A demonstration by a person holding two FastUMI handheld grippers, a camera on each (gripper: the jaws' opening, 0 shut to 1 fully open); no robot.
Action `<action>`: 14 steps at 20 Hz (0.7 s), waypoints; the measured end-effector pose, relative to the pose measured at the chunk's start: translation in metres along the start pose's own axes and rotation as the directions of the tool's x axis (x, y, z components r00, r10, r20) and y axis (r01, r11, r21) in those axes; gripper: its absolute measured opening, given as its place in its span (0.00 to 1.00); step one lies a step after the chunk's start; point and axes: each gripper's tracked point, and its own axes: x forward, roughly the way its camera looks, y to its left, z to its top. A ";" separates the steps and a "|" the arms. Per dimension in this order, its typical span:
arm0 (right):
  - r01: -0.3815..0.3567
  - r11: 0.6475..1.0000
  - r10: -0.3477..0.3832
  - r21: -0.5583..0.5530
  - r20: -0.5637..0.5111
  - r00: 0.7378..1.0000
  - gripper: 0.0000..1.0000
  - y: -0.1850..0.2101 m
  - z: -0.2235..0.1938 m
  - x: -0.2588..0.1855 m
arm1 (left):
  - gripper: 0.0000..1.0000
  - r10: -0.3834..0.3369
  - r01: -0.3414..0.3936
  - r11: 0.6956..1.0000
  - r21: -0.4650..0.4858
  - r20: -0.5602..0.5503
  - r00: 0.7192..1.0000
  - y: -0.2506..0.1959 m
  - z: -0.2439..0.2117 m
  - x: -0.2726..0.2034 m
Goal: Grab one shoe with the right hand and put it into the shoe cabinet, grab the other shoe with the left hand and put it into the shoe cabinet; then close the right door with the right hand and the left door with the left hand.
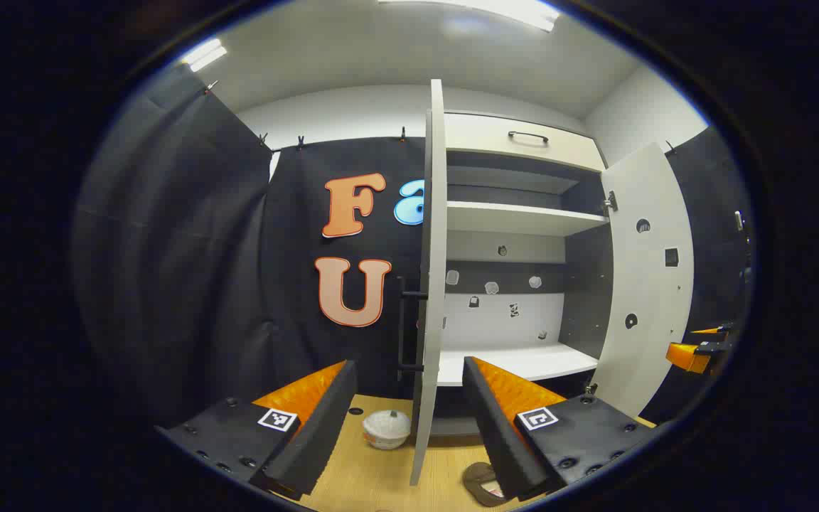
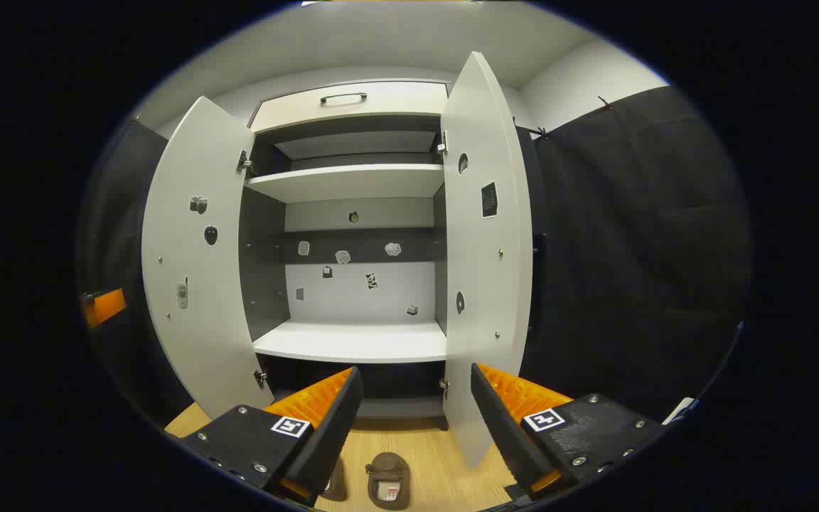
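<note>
Right now both grippers — left gripper (image 1: 408, 419) and right gripper (image 2: 416, 427) — hover level, jaws spread and empty, facing the shoe cabinet (image 2: 352, 341), its doors open; one brown shoe (image 2: 385, 481) lies on the wooden floor (image 2: 438, 455) below.

A small white pumpkin-shaped ornament (image 1: 386, 429) sits on the wooden floor (image 1: 367, 476). Black cloth (image 1: 168, 270) hangs behind it. Bright strip lights (image 1: 205, 54) glow on the white ceiling (image 1: 395, 50).
</note>
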 end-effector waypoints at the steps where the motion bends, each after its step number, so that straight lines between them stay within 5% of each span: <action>1: 0.001 1.000 -0.001 -0.001 0.001 1.000 0.93 0.000 0.000 0.000 | 0.94 -0.002 0.002 1.000 0.002 -0.004 1.000 0.000 -0.002 0.000; 14: -0.018 1.000 0.018 -0.017 -0.024 1.000 0.93 0.007 -0.008 -0.006 | 0.96 -0.020 0.021 0.999 -0.025 0.028 0.999 -0.007 0.011 -0.003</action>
